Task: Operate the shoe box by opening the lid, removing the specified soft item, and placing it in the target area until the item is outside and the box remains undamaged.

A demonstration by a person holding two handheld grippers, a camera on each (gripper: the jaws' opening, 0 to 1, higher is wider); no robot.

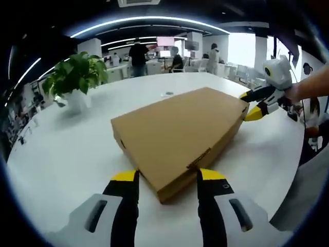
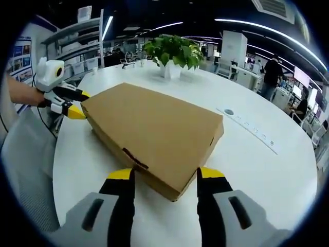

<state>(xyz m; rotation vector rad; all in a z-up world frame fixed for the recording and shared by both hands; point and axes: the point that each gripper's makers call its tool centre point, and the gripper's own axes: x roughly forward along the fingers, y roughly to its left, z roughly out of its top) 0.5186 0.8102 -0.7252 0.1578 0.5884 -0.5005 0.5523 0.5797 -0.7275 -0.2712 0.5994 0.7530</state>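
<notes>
Left gripper spread wide astride the near corner of the closed shoe box, gripping nothing. Right gripper likewise open at the opposite corner, probably bracing. Box flat on white table, potted plant beyond.

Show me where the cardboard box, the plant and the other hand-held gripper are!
cardboard box (image 1: 177, 134), left gripper view, middle of the closed lid.
plant (image 2: 172, 50), right gripper view, its green leaves.
left hand-held gripper (image 2: 76, 104), right gripper view, between its yellow tips at the box's far corner.
</notes>
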